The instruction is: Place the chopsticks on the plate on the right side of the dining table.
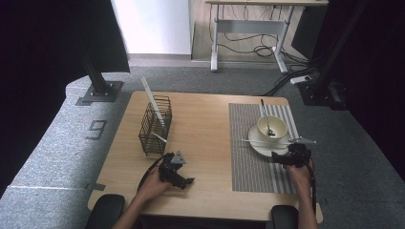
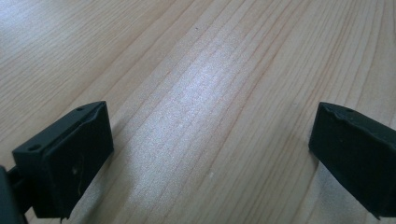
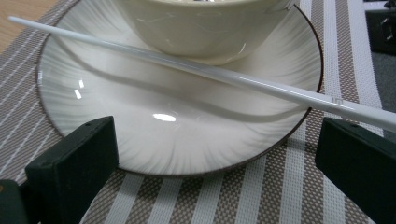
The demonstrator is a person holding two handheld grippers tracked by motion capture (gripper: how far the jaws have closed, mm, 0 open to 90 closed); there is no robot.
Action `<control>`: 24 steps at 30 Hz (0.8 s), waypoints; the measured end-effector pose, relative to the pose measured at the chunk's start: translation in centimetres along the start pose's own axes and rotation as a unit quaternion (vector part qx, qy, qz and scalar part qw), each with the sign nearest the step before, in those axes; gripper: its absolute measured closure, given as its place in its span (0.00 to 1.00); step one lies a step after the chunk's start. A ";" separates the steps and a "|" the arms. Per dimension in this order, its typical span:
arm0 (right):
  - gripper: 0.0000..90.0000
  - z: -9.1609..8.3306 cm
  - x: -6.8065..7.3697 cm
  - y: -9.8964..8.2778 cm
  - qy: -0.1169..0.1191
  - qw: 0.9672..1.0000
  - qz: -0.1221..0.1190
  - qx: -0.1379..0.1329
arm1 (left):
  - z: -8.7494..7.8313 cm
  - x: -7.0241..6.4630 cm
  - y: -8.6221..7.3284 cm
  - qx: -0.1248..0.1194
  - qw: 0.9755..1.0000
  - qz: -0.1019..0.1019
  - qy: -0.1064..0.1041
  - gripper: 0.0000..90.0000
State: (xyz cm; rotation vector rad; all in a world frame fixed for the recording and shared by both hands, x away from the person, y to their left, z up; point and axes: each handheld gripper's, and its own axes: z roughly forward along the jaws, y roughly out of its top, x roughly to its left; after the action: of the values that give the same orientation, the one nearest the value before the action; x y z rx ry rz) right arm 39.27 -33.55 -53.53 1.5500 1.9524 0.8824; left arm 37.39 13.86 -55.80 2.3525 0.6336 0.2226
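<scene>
Lower right of high view: right gripper (image 1: 290, 153) spread wide before chopstick (image 3: 196, 67) lying across plate (image 3: 154, 140). I'd pinch thick end, lift level. Left gripper (image 2: 210, 154) spread too, idle on table (image 2: 210, 70).

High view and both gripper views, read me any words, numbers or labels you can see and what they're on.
"9": a dark figure marked on the grey carpet floor, left of the light wooden table.
A tiny mark near the thick end of the long white chopstick lying across the white ribbed plate: too small to read.
</scene>
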 end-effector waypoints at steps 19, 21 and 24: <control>0.00 -4.7 3.8 -1.4 0.021 0.998 -0.051 -0.029 | 0.0 0.0 0.0 0.000 1.000 0.000 0.000 0.00; 0.00 -5.1 4.2 -1.6 0.027 0.998 -0.056 -0.029 | 0.0 0.0 0.0 0.000 1.000 0.000 0.000 0.00; 0.00 -5.6 4.8 -1.7 0.037 0.997 -0.062 -0.029 | 0.0 0.0 0.0 0.000 1.000 0.000 0.000 0.00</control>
State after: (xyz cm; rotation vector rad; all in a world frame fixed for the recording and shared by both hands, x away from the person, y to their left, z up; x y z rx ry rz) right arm 32.98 -30.18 -50.95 1.3650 2.0326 0.9471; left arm 37.39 13.86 -55.81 2.3521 0.6329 0.2231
